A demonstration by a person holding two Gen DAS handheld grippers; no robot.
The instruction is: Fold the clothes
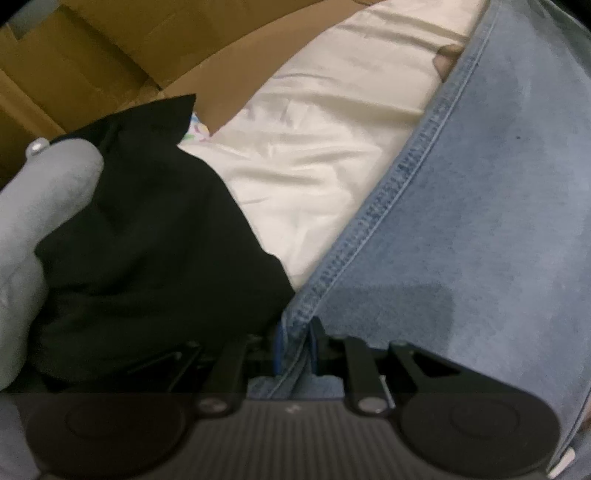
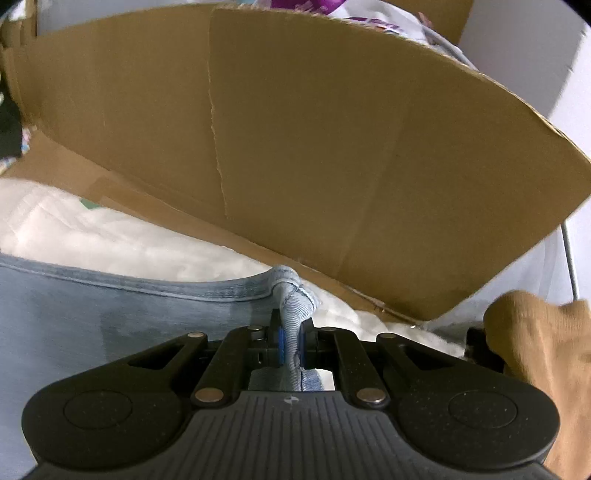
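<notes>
A light blue denim garment (image 1: 480,206) fills the right half of the left wrist view, its stitched hem running diagonally. My left gripper (image 1: 295,350) is shut on that hem edge. In the right wrist view the same denim (image 2: 110,314) spreads to the left, and my right gripper (image 2: 291,347) is shut on a bunched denim corner between its blue pads (image 2: 280,345). The denim lies over a white cloth surface (image 1: 314,147).
A black garment (image 1: 147,240) lies left of the denim. Cardboard box walls (image 2: 332,147) stand close behind the white cloth (image 2: 92,229). A tan garment (image 2: 535,350) is at the right edge. Patterned clothes (image 2: 351,14) show above the box.
</notes>
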